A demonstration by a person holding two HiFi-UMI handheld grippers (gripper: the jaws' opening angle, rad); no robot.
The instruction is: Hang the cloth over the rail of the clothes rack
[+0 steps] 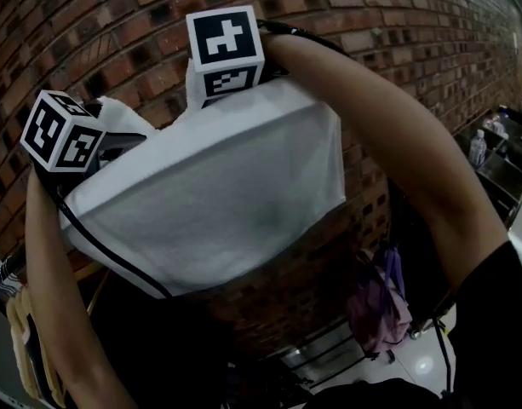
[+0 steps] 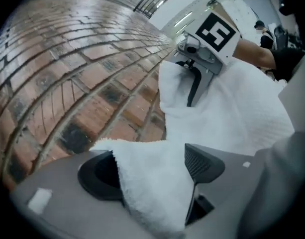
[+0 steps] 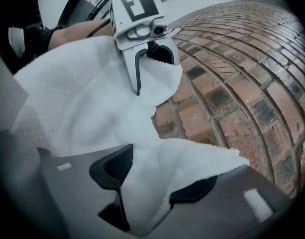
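A white cloth [image 1: 218, 194] with a dark stripe along its lower edge is spread high in front of a brick wall [image 1: 371, 41]. Both grippers are at its top edge. My left gripper [image 2: 152, 171] has its jaws wide apart, and a fluffy corner of the cloth [image 2: 147, 183] lies loosely between them. The jaws of my right gripper [image 3: 157, 176] are also parted, with another corner [image 3: 192, 158] draped through the gap. In the head view, the left gripper [image 1: 116, 139] is at the cloth's upper left and the right gripper [image 1: 235, 88] at its top middle. No rail shows; the cloth hides what lies under it.
Clothes hang on a rack [image 1: 22, 331] at the lower left. A purple bag [image 1: 380, 301] hangs low on the right. Dark shelving with a bottle [image 1: 478, 147] stands at the far right. The brick wall is close behind the cloth.
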